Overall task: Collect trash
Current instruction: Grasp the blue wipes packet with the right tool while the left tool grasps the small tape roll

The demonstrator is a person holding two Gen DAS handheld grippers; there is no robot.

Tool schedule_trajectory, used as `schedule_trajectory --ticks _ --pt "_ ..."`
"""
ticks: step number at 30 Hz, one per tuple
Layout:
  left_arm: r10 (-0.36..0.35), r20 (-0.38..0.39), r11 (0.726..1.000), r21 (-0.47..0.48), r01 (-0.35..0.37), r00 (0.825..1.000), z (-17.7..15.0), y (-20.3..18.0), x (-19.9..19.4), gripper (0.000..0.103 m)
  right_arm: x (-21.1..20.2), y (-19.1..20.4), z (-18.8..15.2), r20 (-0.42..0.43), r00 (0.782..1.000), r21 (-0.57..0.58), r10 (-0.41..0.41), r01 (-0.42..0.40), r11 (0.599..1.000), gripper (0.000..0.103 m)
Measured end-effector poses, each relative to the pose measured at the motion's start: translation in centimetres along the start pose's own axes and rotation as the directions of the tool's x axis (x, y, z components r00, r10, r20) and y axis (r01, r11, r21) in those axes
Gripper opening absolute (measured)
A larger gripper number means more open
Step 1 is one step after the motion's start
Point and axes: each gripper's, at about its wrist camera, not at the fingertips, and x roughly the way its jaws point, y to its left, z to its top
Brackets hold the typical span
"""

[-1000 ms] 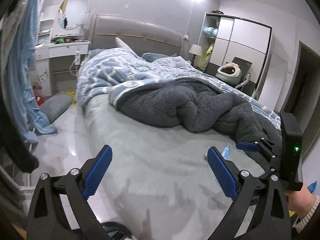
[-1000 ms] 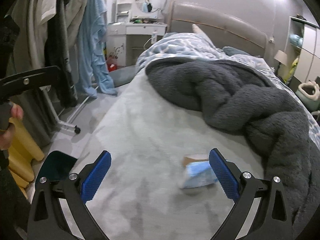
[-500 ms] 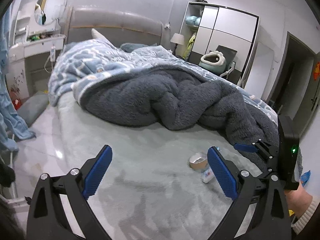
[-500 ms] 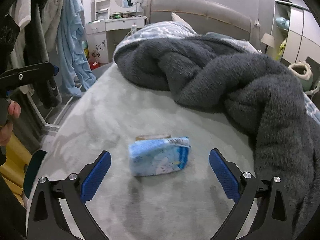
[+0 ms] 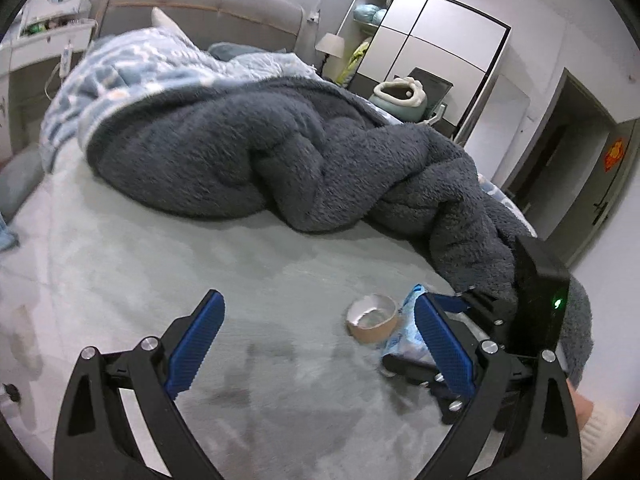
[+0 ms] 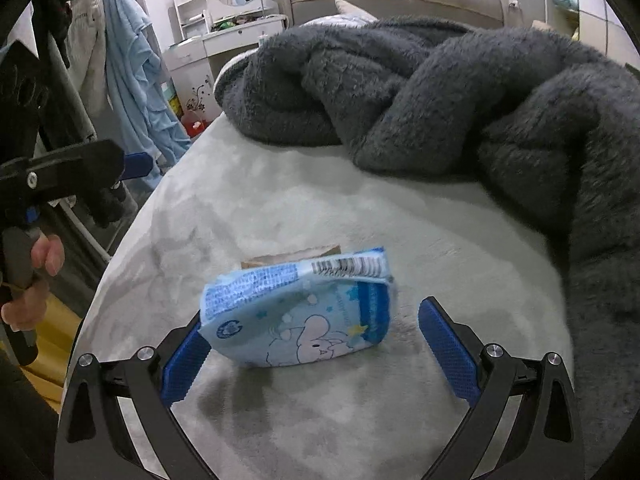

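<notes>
A light blue tissue pack (image 6: 304, 312) with a cartoon rabbit lies on the grey bed sheet (image 6: 320, 216). My right gripper (image 6: 316, 350) is open, its jaws standing either side of the pack; the left pad is at the pack's corner. A brown tape roll (image 6: 292, 254) lies just behind the pack, mostly hidden. In the left wrist view the tape roll (image 5: 372, 318) sits left of the pack (image 5: 404, 332), with my right gripper's fingers (image 5: 444, 304) around the pack. My left gripper (image 5: 320, 340) is open and empty, above the sheet left of the roll.
A heaped dark grey fleece blanket (image 5: 280, 160) and a blue patterned duvet (image 5: 132, 64) cover the far half of the bed. Hanging clothes (image 6: 132, 72) and a dressing table (image 6: 232, 36) stand left of the bed. A wardrobe (image 5: 432, 40) stands at the back right.
Both grippers have moved forward over the bed. The right gripper has closed in on the tissue pack, which now sits between its open jaws. The left view has swung right toward the tape roll.
</notes>
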Motion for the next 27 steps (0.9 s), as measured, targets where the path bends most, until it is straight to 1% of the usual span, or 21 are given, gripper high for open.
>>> schedule_trajectory --ticks 2,3,5,8,13,20,25,27 --pt "-0.015 -0.010 1.000 -0.003 0.015 1.000 -0.1 -0.3 0.5 0.097 0.3 0.0 -0.1 -0.005 1.000 0.001 0.013 -0.013 1.000 0.098" --pt "-0.021 -0.015 1.000 -0.005 0.021 1.000 -0.1 -0.5 0.8 0.097 0.3 0.0 -0.1 0.000 1.000 0.005 0.018 -0.018 1.000 0.096" --pt "-0.028 -0.029 1.000 -0.008 0.028 0.999 -0.3 -0.8 1.6 0.097 -0.2 -0.3 -0.3 0.011 0.999 0.018 0.031 -0.031 0.999 0.078" --pt "-0.045 -0.041 0.999 -0.020 0.044 0.998 -0.5 -1.0 2.5 0.097 -0.4 -0.9 -0.4 0.010 0.999 0.040 0.037 -0.038 0.998 0.072" --pt "-0.051 -0.053 0.999 -0.011 0.050 0.997 -0.7 -2.0 3.7 0.097 -1.4 -1.6 -0.5 0.020 0.999 0.051 0.042 -0.043 0.998 0.072" --pt "-0.052 -0.088 0.999 0.003 0.052 0.995 -1.3 -3.4 6.0 0.096 -3.7 -4.9 -1.2 0.055 0.998 0.105 -0.015 0.009 0.994 0.072" --pt "-0.037 -0.120 0.997 0.066 0.045 0.992 -2.0 -5.1 7.5 0.095 -4.9 -7.2 -1.7 0.076 0.995 0.149 -0.057 0.045 0.988 0.072" --pt "-0.004 -0.135 0.994 0.109 0.019 0.991 -2.5 -5.8 8.1 0.093 -5.4 -7.7 -2.0 0.078 0.994 0.152 -0.080 0.068 0.986 0.072"
